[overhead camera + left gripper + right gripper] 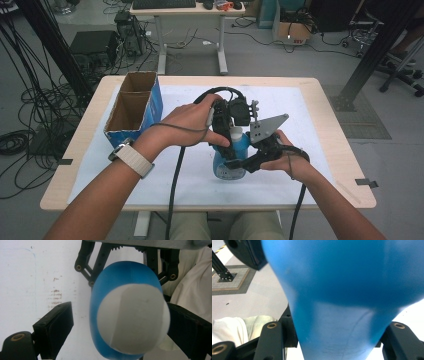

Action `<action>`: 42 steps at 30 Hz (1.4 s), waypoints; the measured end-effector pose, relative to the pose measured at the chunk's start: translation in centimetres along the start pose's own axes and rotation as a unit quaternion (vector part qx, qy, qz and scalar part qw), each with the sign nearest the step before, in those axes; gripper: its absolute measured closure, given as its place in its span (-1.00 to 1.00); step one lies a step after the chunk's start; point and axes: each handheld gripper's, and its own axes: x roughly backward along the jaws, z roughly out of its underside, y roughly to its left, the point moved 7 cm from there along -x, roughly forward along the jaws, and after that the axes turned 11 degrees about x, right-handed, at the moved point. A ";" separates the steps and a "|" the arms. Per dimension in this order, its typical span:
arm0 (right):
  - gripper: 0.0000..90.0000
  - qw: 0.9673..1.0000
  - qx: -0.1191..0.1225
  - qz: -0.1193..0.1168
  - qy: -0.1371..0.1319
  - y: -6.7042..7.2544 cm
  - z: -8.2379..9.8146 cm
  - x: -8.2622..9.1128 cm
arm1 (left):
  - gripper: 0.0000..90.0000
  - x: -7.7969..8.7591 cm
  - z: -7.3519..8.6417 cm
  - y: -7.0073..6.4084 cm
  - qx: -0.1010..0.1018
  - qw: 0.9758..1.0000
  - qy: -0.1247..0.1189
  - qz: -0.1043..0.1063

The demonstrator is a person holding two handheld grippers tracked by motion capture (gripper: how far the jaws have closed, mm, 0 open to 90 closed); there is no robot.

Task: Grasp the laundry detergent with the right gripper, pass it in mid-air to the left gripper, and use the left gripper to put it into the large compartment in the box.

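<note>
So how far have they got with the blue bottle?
Done: the right hand-held gripper is clamped on the blue bottle, holding it upright on the table. In hand: the left hand-held gripper straddles the white cap, one jaw not yet touching. Left: probably gripping and opening the cap.

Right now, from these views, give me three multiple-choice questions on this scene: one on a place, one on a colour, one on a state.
1. Where is the cardboard box?
A. the table's left part
B. its right edge
C. on the floor

2. What colour is the bottle's cap?
A. red
B. white
C. black

3. What is the right gripper doing?
A. lying on the table
B. gripping the bottle
C. reaching into the box

Answers: 1 A, the high view shows it on the left. 2 B, the left gripper view shows it white. 3 B, its jaws press the blue body.
</note>
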 end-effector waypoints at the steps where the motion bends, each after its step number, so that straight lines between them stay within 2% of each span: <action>1: -0.04 1.000 0.000 0.000 0.000 0.0 0.0 0.0 | -0.73 -0.1 -0.1 0.0 0.000 1.000 -0.002 0.001; 5: -0.04 1.000 0.000 0.000 0.001 0.1 -0.1 0.0 | -0.69 -0.2 -0.1 0.0 0.001 1.000 -0.002 0.004; 9: -0.04 1.000 0.004 -0.011 0.006 0.1 0.0 0.1 | -0.63 -0.4 -0.2 0.0 -0.005 1.000 0.002 0.007; 10: -0.04 1.000 0.004 -0.010 0.007 0.1 0.0 0.1 | -0.62 -0.5 -0.3 -0.2 0.007 1.000 -0.008 0.009; 11: -0.04 1.000 0.005 -0.010 0.006 0.1 0.0 0.2 | -0.59 -0.6 -0.3 -0.3 0.007 1.000 -0.006 0.013; 13: -0.04 1.000 0.005 -0.011 0.006 0.2 0.0 0.1 | -0.54 -0.6 -0.3 -0.2 -0.004 1.000 -0.004 0.015; 14: -0.04 1.000 0.005 -0.012 0.006 0.2 0.0 0.1 | -0.50 -0.6 -0.3 -0.3 0.004 1.000 -0.005 0.015; 16: -0.04 1.000 0.004 -0.011 0.008 0.2 0.1 0.1 | -0.43 -0.7 -0.3 -0.3 -0.002 1.000 -0.006 0.018; 20: -0.04 1.000 0.000 -0.010 0.008 0.2 0.1 0.2 | -0.18 -0.5 -0.3 -0.2 -0.027 0.999 -0.002 0.026; 21: -0.04 1.000 0.000 -0.012 0.008 0.2 0.2 0.2 | -0.18 -0.5 -0.3 -0.3 -0.022 0.999 -0.002 0.025; 25: -0.04 1.000 0.001 -0.019 0.011 0.3 0.2 0.3 | -0.17 -0.6 -0.3 -0.4 -0.026 0.999 0.006 0.026; 27: -0.04 1.000 0.000 -0.008 0.008 0.3 0.2 0.1 | -0.16 -0.6 -0.3 -0.4 -0.028 0.999 0.011 0.023; 34: -0.04 1.000 0.003 -0.004 0.011 0.2 0.2 0.1 | -0.16 -0.6 -0.4 -0.3 -0.031 0.999 0.012 0.017; 42: -0.04 1.000 0.007 -0.010 0.016 0.1 0.3 0.3 | -0.16 -0.6 -0.5 -0.3 -0.030 0.999 0.010 0.013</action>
